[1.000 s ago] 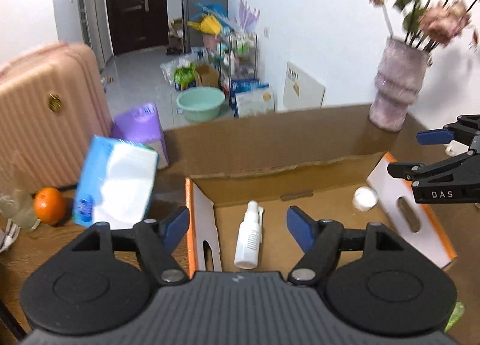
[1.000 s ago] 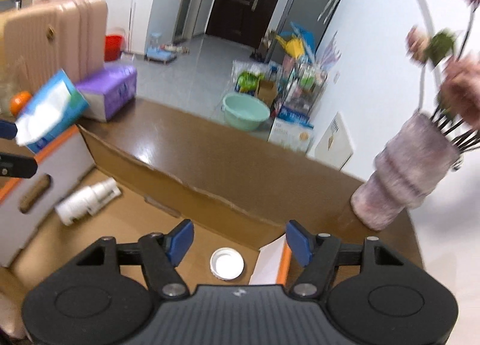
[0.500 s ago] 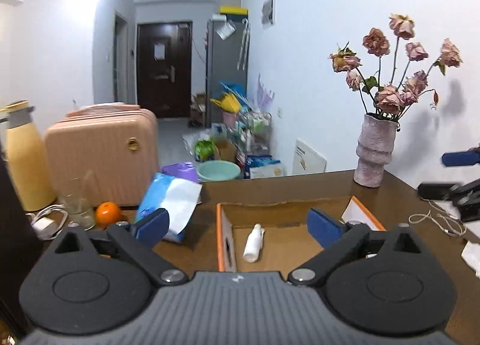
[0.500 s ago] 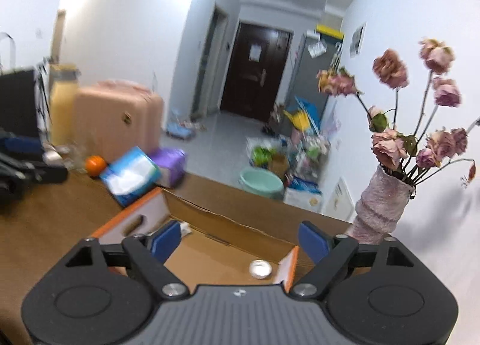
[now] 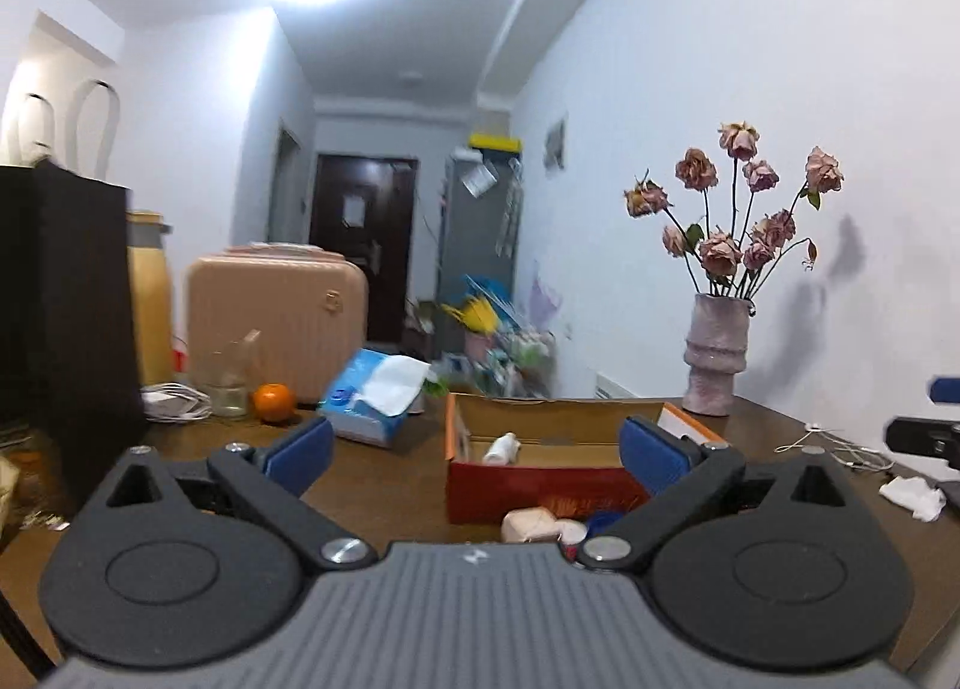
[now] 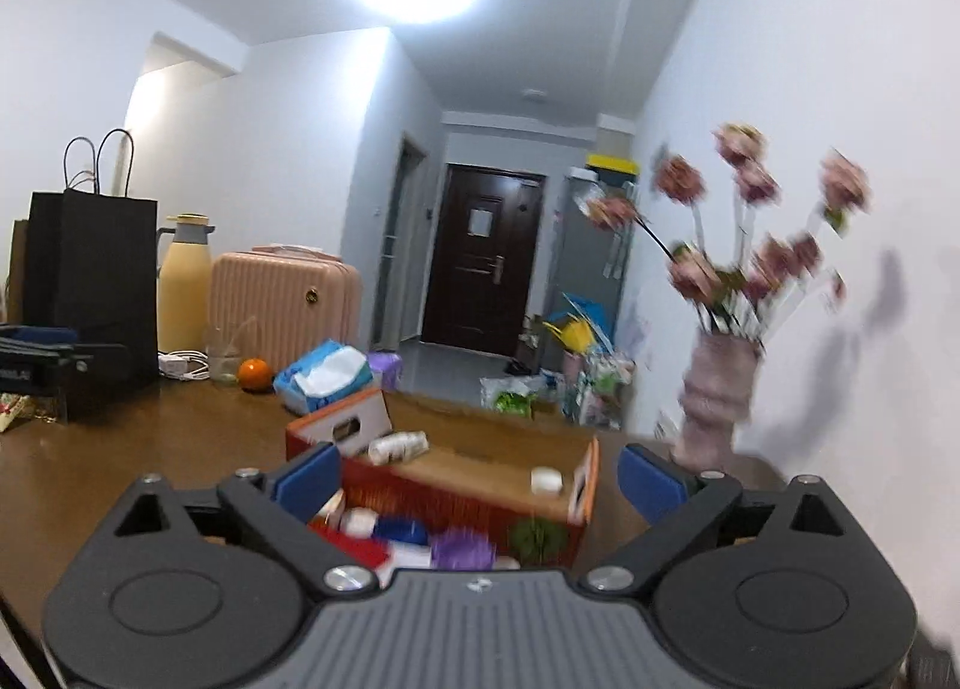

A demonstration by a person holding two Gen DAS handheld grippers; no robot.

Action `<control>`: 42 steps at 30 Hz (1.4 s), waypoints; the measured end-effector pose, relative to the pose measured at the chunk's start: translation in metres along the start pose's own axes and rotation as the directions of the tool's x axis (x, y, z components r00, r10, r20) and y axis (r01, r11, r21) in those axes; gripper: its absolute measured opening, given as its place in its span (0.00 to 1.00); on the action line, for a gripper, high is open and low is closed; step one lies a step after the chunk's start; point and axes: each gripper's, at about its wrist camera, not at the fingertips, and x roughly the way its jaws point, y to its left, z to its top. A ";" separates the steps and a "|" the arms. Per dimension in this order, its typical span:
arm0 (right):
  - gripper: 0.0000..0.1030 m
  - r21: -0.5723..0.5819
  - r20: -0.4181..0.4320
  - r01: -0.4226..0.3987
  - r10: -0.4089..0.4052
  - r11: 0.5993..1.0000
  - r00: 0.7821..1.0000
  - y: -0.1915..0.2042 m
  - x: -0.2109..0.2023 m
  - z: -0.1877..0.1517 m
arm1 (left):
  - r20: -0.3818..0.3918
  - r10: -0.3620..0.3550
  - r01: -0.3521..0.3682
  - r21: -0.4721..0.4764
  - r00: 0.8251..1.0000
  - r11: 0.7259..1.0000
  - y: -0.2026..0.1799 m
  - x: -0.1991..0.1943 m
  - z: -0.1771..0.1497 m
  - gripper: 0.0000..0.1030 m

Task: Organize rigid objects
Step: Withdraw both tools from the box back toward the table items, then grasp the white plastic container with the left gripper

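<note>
Both grippers are hovering above the brown table [image 5: 396, 485], each with its fingers spread wide and gripping nothing. In the left wrist view, the left gripper [image 5: 474, 452] is facing an open cardboard box [image 5: 540, 488] with a red front wall, sitting at 12 o'clock between the blue pads. A white spray bottle [image 5: 501, 448] is lying on its side inside the box, toward its 9 o'clock wall. Small loose items — a pale pink object [image 5: 531, 524] among them — are resting on the table just in front of the box, partly hidden by the gripper body. A blue tissue pack [image 5: 375, 398] is lying at 11 o'clock of the box, with an orange [image 5: 273, 401] further toward 9 o'clock, near a pink suitcase [image 5: 276, 323]. A vase of dried roses [image 5: 717, 362] is standing at 2 o'clock, beside the white wall. In the right wrist view, the right gripper [image 6: 474, 476] is facing the same box [image 6: 456, 485] at 12 o'clock; a white cap [image 6: 546, 480] is lying inside near the 3 o'clock wall, well apart from the bottle [image 6: 399, 446]. Blurred items — red, blue, purple and green — are lying in front of the box; their identity cannot be told. A black paper bag [image 6: 90, 293] is standing at 9 o'clock.
</note>
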 end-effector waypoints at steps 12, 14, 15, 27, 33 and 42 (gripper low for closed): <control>1.00 0.149 -0.001 0.037 -0.038 0.988 0.999 0.028 -0.096 -0.081 | -0.054 -0.078 0.076 -0.029 0.996 0.997 -0.019 -0.063 -0.053 1.00; 1.00 0.144 -0.008 0.079 -0.079 0.986 0.997 0.025 -0.094 -0.082 | -0.060 -0.068 0.068 -0.012 0.996 0.998 -0.023 -0.060 -0.057 1.00; 1.00 0.155 -0.010 0.094 -0.094 0.983 0.996 0.022 -0.092 -0.082 | -0.070 -0.067 0.067 -0.006 0.995 0.998 -0.024 -0.058 -0.059 1.00; 0.98 0.238 -0.145 0.122 -0.089 0.963 0.985 -0.004 -0.035 -0.105 | -0.212 -0.087 0.088 -0.003 0.973 0.996 -0.034 -0.003 -0.082 1.00; 0.90 0.271 -0.196 0.108 -0.055 0.956 0.979 -0.017 0.001 -0.107 | -0.258 -0.096 0.106 0.024 0.961 0.994 -0.049 0.034 -0.083 1.00; 0.71 0.315 -0.240 0.076 0.002 0.946 0.971 -0.034 0.063 -0.107 | -0.319 -0.180 0.193 0.008 0.931 0.981 -0.076 0.096 -0.078 0.95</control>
